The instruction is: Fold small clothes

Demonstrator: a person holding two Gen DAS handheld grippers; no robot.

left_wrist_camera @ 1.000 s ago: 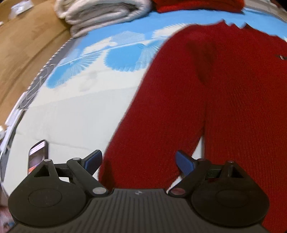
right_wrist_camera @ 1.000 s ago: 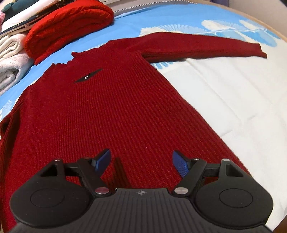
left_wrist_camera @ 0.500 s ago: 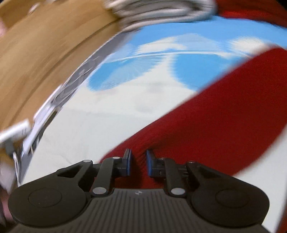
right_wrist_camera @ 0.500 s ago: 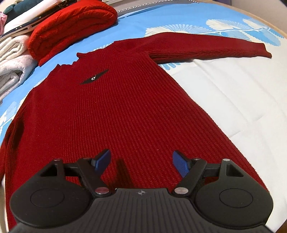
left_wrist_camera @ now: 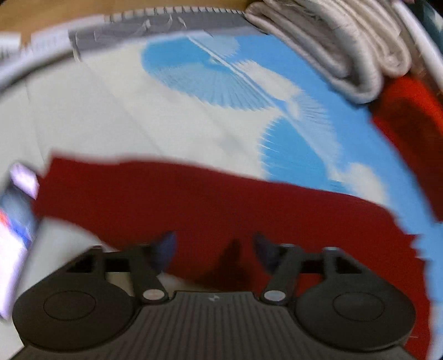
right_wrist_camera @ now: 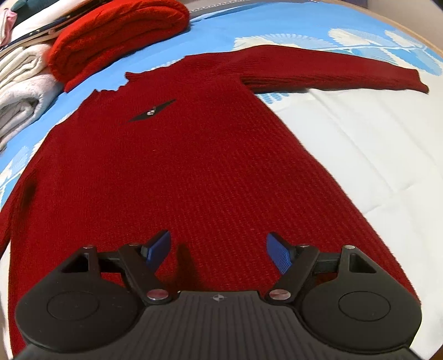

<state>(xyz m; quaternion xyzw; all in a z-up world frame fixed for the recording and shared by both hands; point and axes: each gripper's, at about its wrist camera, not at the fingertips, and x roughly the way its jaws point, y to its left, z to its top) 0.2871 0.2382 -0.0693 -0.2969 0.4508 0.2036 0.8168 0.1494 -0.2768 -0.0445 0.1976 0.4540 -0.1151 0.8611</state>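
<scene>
A dark red knit sweater [right_wrist_camera: 193, 171] lies flat, front up, on a blue-and-white bedsheet [right_wrist_camera: 373, 155]. Its right sleeve [right_wrist_camera: 332, 69] stretches out to the far right. In the blurred left wrist view its left sleeve [left_wrist_camera: 193, 193] lies straight out across the sheet toward the left. My left gripper [left_wrist_camera: 213, 246] is open and empty just above that sleeve. My right gripper [right_wrist_camera: 218, 249] is open and empty, low over the sweater's hem.
A folded bright red knit [right_wrist_camera: 119, 36] and folded white towels [right_wrist_camera: 22, 91] sit at the head of the bed; both also show in the left wrist view [left_wrist_camera: 409, 133] [left_wrist_camera: 346, 47]. A phone [left_wrist_camera: 16, 221] lies near the left sleeve's cuff. The bed's edge [left_wrist_camera: 138, 25] runs behind.
My left gripper shut on the left sleeve half a second ago, swung it outward to the left, and is now open with the sleeve lying straight. My right gripper drifted slightly forward.
</scene>
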